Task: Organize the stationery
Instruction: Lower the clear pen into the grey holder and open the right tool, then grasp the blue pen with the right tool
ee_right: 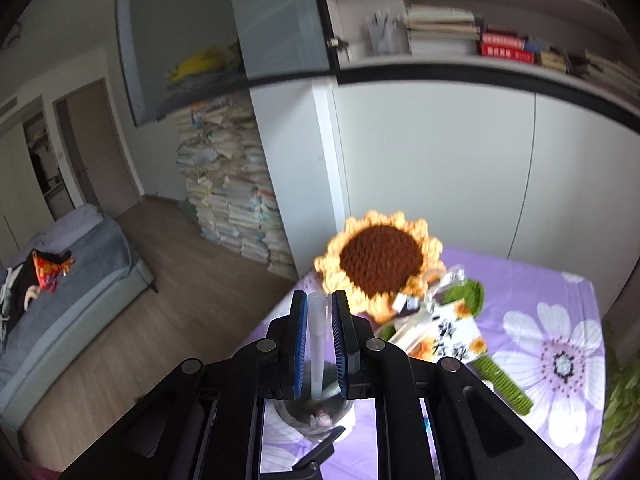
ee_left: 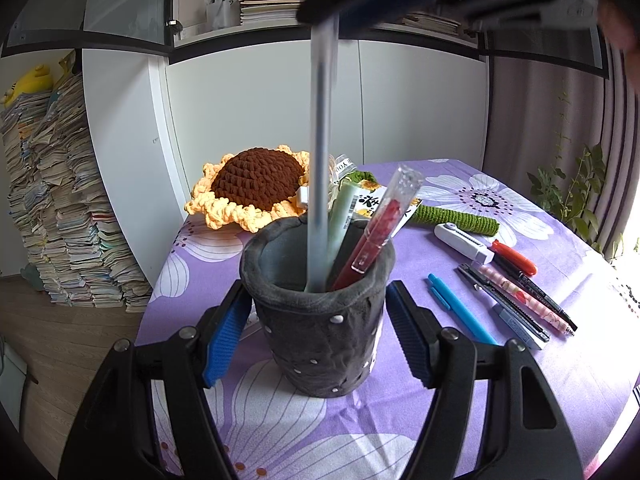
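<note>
Books (ee_left: 60,216) stood in a tall, ragged stack on the floor at the far left, against the white cabinet. Next came the crocheted sunflower (ee_left: 256,190), lying on the purple flowered tablecloth (ee_left: 472,384) behind the dark grey pen holder (ee_left: 320,320). The left gripper (ee_left: 318,324) had its blue pads (ee_left: 226,340) pressed against both sides of the pen holder, clamping it upright. Inside the holder leaned a pale green pen (ee_left: 342,216) and a clear pen with red inside (ee_left: 380,224). A translucent pen (ee_left: 322,152) stood nearly vertical with its lower end in the holder, its top pinched between the closed jaws of the right gripper (ee_right: 319,340), blurred overhead in the left wrist view. Farther right on the cloth lay loose stationery: a blue pen (ee_left: 460,308), a white correction tape (ee_left: 464,242), a red marker (ee_left: 514,258), a pink patterned pen (ee_left: 524,300) and a black utility knife (ee_left: 500,304), near one another.
</note>
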